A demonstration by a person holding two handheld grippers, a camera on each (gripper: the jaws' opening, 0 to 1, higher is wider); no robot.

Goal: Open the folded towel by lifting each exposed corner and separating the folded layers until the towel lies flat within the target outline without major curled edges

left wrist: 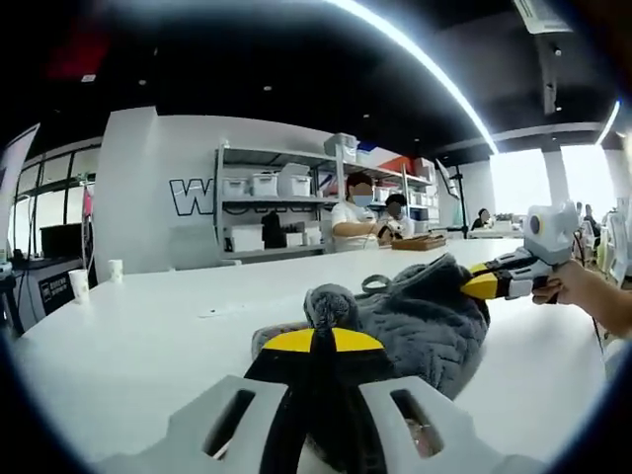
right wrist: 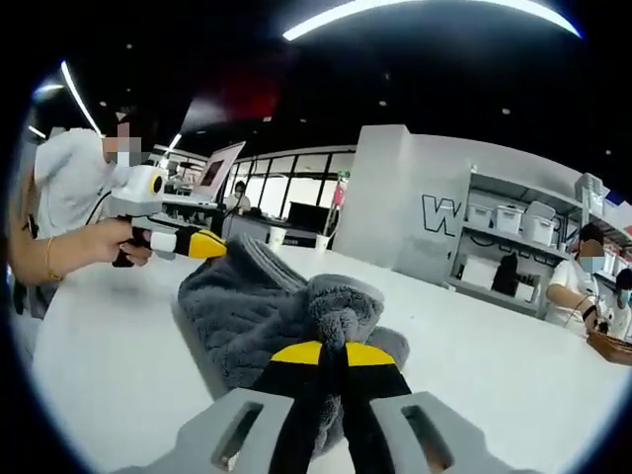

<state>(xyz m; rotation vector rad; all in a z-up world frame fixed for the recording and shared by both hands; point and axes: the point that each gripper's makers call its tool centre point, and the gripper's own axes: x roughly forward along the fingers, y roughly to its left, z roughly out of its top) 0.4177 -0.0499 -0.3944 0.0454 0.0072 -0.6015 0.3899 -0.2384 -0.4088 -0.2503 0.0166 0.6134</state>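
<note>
Right up front in the left gripper view, the left gripper has its yellow-tipped jaws pinched tight on a bunched-up corner of the grey towel, with a little knob of fabric poking up above the tips. That towel is a fluffy, ribbed thing sitting in a rumpled heap on the white table, nowhere near flat. Over on the far side of the heap, the right gripper comes in from the right, held by a hand, and its yellow tips are clamped on the towel's opposite edge. Same story in the right gripper view: right gripper closed on a wad of towel close to the camera, left gripper across the heap biting the far edge, with a hand behind it. Further back there's a paper cup near the table's edge, shelving with white bins, and a couple of people working at a counter.
</note>
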